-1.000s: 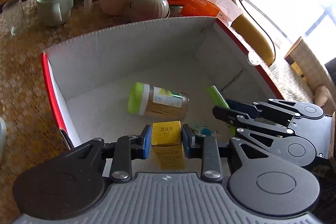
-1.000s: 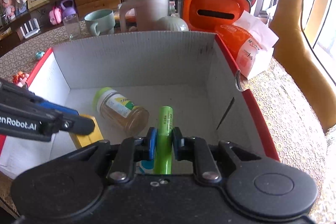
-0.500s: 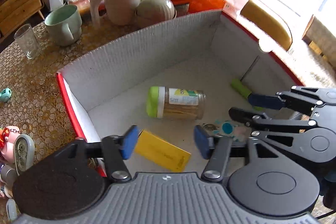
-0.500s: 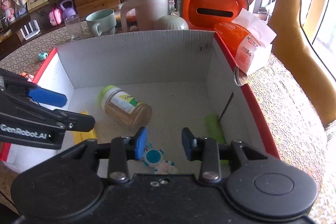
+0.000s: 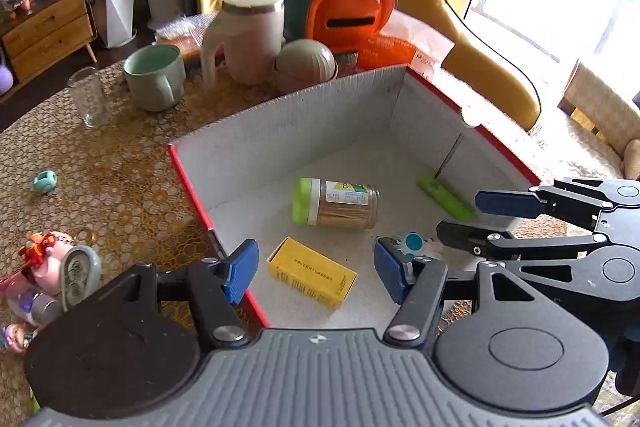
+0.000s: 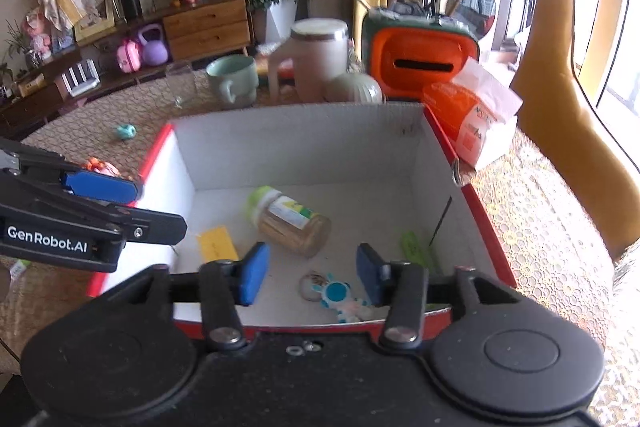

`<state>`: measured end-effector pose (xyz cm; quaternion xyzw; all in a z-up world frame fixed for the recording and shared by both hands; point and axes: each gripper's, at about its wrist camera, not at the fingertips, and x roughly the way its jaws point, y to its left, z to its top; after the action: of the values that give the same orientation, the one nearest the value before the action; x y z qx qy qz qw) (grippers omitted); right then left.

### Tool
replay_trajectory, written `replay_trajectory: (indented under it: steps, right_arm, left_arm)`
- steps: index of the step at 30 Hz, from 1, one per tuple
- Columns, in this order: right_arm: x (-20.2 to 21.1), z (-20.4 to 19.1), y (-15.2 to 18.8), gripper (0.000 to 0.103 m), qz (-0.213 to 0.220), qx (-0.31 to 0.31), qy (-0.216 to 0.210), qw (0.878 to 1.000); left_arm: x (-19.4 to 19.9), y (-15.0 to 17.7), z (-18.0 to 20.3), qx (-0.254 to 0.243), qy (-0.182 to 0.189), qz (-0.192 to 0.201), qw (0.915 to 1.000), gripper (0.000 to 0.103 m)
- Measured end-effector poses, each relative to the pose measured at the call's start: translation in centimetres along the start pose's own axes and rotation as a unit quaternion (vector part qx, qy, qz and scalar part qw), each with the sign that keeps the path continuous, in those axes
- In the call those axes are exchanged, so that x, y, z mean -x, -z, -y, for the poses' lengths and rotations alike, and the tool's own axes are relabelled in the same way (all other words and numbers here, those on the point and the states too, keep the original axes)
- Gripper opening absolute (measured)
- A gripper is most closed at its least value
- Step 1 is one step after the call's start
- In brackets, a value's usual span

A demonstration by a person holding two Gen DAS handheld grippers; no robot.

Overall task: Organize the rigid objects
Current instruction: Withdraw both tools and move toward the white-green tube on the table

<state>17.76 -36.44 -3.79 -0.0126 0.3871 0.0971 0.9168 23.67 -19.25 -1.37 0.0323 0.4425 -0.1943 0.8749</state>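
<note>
Inside the red-rimmed white cardboard box [image 5: 304, 123], a yellow rectangular carton [image 5: 311, 272] lies flat below the left gripper [image 5: 316, 269], its jaws apart and empty. A green plastic stick [image 6: 416, 250] lies near the box's right wall, beyond the right gripper [image 6: 308, 273], whose empty jaws are opening.

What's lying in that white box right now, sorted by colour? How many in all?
Green: 2, the green-lidded jar and the green stick
Yellow: 1, the small carton
Blue and white: 1, the little toy figure
Total: 4, all inside the box
</note>
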Motion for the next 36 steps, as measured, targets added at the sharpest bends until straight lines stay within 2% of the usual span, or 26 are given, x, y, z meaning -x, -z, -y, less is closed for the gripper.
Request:
replay_trajectory:
  steps: [5, 7, 12, 15, 23, 27, 36]
  right_arm:
    - [1.8, -1.6, -0.4, 0.055, 0.020, 0.004, -0.013, 1.000]
    - [2.5, -2.3, -0.5, 0.062, 0.028, 0.003, -0.019, 0.999]
    - [3.8, -4.1, -0.4, 0.069, 0.047, 0.006, -0.029, 0.998]
    - [4.4, -5.1, -0.3, 0.076, 0.054, 0.002, -0.041, 0.998]
    - [5.5, -8.0, -0.1, 0.089, 0.074, -0.006, -0.064, 0.995]
    - [5.9, -10.1, 0.2, 0.097, 0.084, -0.002, -0.081, 0.993]
    - [5.4, -15.0, 0.7, 0.098, 0.089, 0.027, -0.113, 0.989]
  left_arm:
    - [2.8, 0.9, -0.5, 0.001, 0.001, 0.025, 0.9997, 0.063]
    - [3.8, 1.2, -0.8, 0.003, 0.002, 0.033, 0.9995, 0.063]
    - [6.7, 2.5, -1.7, 0.005, 0.005, 0.051, 0.9987, 0.064]
    - [8.1, 3.4, -2.7, 0.011, 0.001, 0.061, 0.9981, 0.072]
    - [11.5, 6.2, -6.4, 0.033, -0.014, 0.079, 0.9962, 0.073]
    - [13.1, 8.0, -8.3, 0.044, -0.026, 0.088, 0.9948, 0.082]
    - [15.8, 11.8, -13.0, 0.071, -0.055, 0.092, 0.9917, 0.084]
